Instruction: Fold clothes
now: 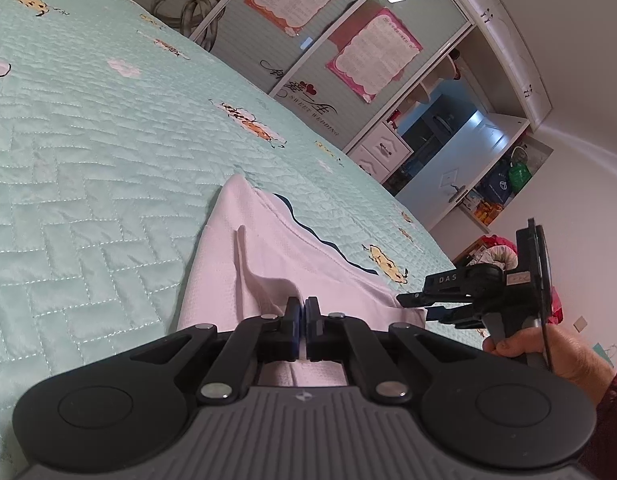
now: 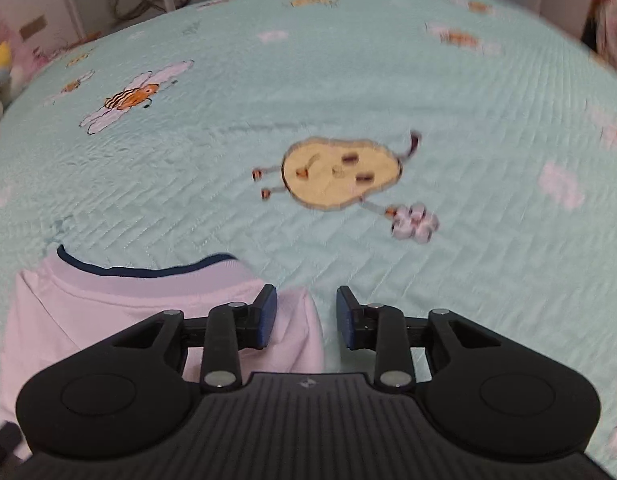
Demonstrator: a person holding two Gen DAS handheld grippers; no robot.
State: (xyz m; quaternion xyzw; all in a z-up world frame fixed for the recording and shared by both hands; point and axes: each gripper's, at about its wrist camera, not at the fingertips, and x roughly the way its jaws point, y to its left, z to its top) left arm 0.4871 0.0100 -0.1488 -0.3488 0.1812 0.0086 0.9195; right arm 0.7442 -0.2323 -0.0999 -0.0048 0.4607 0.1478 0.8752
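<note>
Left wrist view: the left gripper (image 1: 302,312) is pinched tight on a raised ridge of the pale pink garment (image 1: 268,256), which lies flat on the mint quilted bedspread (image 1: 108,140). The right gripper (image 1: 418,306) sits just beside the cloth's near edge. I'd keep that left pinch steady as the anchor.

Right wrist view: it's blurry, but the right gripper's jaws stand apart with nothing pressed between the pads (image 2: 268,316); the garment's corner lies under the left one. Slide over that corner, close low, then lift both together so the fold lands even.
</note>
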